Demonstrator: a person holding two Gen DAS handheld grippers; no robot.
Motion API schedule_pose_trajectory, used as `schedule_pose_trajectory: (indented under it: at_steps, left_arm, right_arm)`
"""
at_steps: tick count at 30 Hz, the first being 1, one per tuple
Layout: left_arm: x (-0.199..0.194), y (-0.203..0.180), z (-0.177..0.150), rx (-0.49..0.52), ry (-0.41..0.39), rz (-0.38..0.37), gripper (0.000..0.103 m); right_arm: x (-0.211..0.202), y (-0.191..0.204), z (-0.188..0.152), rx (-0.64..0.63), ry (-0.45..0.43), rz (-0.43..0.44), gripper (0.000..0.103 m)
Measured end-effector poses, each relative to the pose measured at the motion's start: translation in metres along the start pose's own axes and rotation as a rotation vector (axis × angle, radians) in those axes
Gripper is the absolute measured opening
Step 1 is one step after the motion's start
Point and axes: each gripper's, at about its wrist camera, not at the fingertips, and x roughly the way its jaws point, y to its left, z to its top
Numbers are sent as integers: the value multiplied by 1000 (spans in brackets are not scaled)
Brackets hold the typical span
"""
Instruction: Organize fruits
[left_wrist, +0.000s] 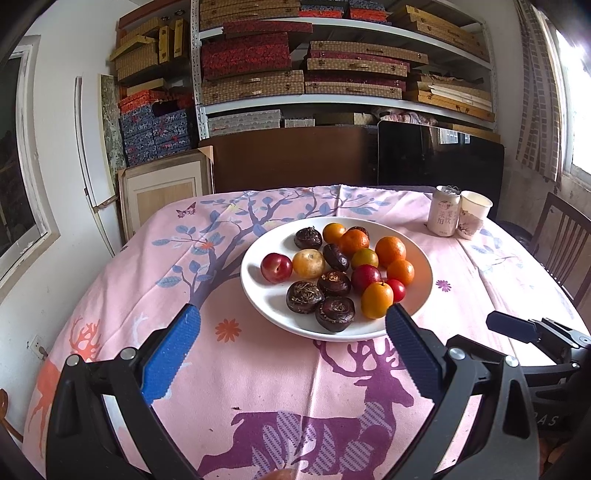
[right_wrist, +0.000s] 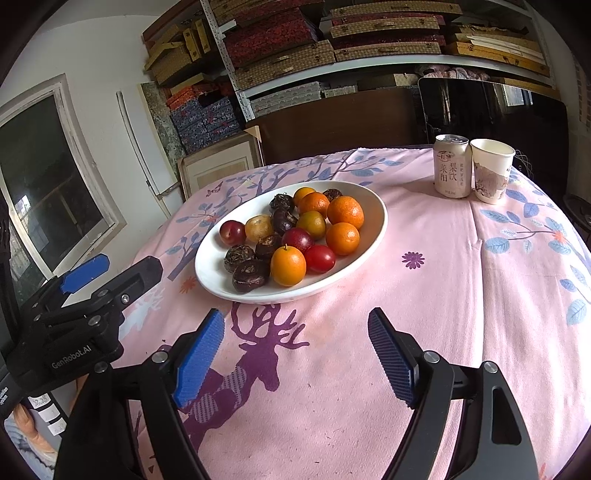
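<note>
A white plate (left_wrist: 266, 295) (right_wrist: 369, 236) sits mid-table on a pink deer-print cloth. It holds several mixed fruits: oranges (left_wrist: 390, 250) (right_wrist: 345, 211), red plums (left_wrist: 276, 267) (right_wrist: 232, 232), dark water chestnuts (left_wrist: 334, 314) (right_wrist: 250, 275) and a yellow fruit (left_wrist: 308, 263) (right_wrist: 259, 228). My left gripper (left_wrist: 291, 317) is open and empty just in front of the plate's near rim. My right gripper (right_wrist: 295, 319) is open and empty, also short of the plate. Each gripper shows in the other's view: the right gripper (left_wrist: 517, 328) and the left gripper (right_wrist: 88, 277).
A drink can (left_wrist: 443, 216) (right_wrist: 452, 166) and a paper cup (left_wrist: 474, 218) (right_wrist: 491, 175) stand together at the table's far right. A wooden chair (left_wrist: 561, 240) stands to the right. Shelves of boxes (left_wrist: 332, 66) and a dark screen (left_wrist: 439, 158) lie behind the table.
</note>
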Motion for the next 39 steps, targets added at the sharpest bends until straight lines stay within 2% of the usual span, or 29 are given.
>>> schedule_pose_trajectory:
  at_steps: [31, 39]
  left_arm:
    - [3, 1, -1, 17, -2, 2, 98]
    - [9, 4, -1, -1, 29, -15, 98]
  right_arm:
    - [2, 1, -3, -6, 8, -4, 82]
    - [3, 1, -2, -6, 10, -3, 82]
